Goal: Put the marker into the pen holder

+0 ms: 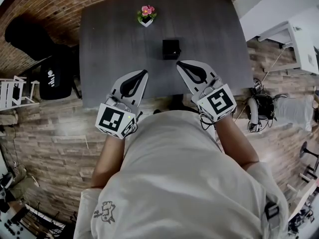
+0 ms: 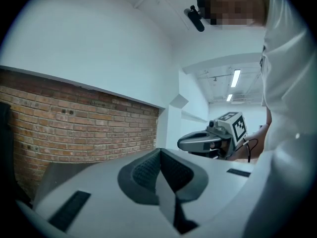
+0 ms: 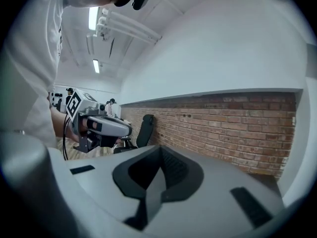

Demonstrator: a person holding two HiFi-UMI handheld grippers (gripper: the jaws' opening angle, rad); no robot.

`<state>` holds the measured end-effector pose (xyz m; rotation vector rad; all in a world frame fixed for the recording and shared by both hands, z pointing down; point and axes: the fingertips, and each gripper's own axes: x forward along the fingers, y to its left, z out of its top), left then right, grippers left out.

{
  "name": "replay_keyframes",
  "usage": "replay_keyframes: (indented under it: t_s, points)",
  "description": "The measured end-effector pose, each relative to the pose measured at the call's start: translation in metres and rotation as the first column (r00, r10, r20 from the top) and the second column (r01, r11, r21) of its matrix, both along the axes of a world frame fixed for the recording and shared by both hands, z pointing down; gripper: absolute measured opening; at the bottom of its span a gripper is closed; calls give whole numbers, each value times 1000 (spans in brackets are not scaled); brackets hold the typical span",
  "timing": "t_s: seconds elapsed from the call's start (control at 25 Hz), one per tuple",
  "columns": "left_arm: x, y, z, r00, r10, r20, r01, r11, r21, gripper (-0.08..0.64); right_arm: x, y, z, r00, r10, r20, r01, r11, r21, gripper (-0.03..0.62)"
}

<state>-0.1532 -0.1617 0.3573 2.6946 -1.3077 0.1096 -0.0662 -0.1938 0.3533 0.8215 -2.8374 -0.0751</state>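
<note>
A black square pen holder [image 1: 171,49] stands near the middle of the dark grey table [image 1: 114,39]. No marker shows in any view. My left gripper [image 1: 144,73] hovers over the table's front edge, left of the holder and nearer to me, its jaws shut with nothing between them [image 2: 159,153]. My right gripper [image 1: 180,64] is just to the holder's near right, also shut and empty [image 3: 159,151]. Both grippers tilt upward toward the brick wall. Each gripper view shows the other gripper: the right gripper [image 2: 205,142] and the left gripper [image 3: 101,125].
A small white pot of pink flowers [image 1: 146,15] sits at the table's far side. A black office chair [image 1: 27,34] and a black bag [image 1: 54,77] stand left of the table. White furniture [image 1: 294,34] is at the right, with cables [image 1: 259,111] on the wooden floor.
</note>
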Motion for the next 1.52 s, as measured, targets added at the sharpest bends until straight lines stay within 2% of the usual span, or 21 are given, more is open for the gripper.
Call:
replay_keyframes:
  t_s: [0.2,0.36,0.8,1.08,1.52]
  points:
    - [-13,13,-9,1000,-4,-12,5,1000,15,11,-7,25,-15,1000,10,14,-11,999,38,5]
    - [-9,24,-2,999,44,-6,-44,999,7,11,-6,45,-25,999,36,9,-37,998,47,5]
    - [27,57,-6,995,103,-6,-103,995,15,11,31,85,-31,997,69,22,-71,996,55,5]
    - [64,74,-12,995,95,5,-95,995,23,11,69,104,-37,998,48,41,-50,997,54,5]
    - [147,115,-16,999,20,31,-22,998,56,11,164,153,-39,998,-1,57,-2,999,50,5]
